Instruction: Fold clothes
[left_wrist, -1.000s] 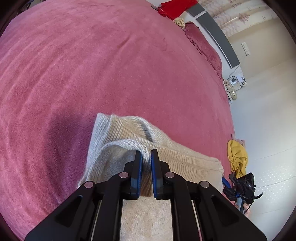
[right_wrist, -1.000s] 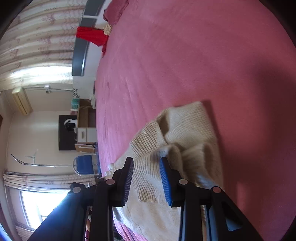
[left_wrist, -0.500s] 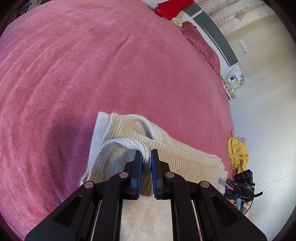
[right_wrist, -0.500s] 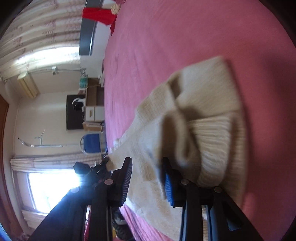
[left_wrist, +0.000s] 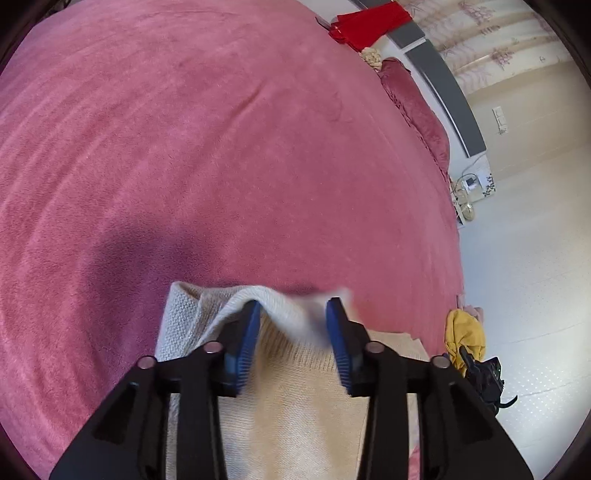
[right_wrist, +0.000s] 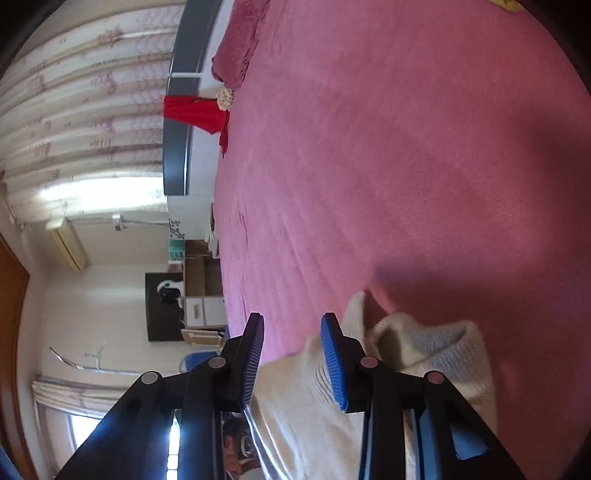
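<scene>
A cream knitted sweater (left_wrist: 295, 406) lies folded near the front edge of a pink bed cover (left_wrist: 221, 147). My left gripper (left_wrist: 294, 306) hangs over the sweater's far fold and its jaws are opening. A blurred loop of the knit lies between the blue pads (left_wrist: 243, 347) but is not pressed by them. In the right wrist view the sweater (right_wrist: 436, 350) lies low and to the right on the bed cover (right_wrist: 406, 147). My right gripper (right_wrist: 292, 319) stands open at its left edge, with the knit under its right finger (right_wrist: 334, 362) and not pinched.
A red garment (left_wrist: 365, 22) and a pink pillow (left_wrist: 413, 99) lie at the bed's far end. A yellow cloth (left_wrist: 463, 336) lies on the pale floor beside the bed. Curtains and low cabinets (right_wrist: 203, 280) stand along the wall in the right wrist view.
The left jaws were shut on the sweater's fold and now stand apart, with the fold slipping free. Both grippers have drawn back, so the sweater sits lower in both views.
</scene>
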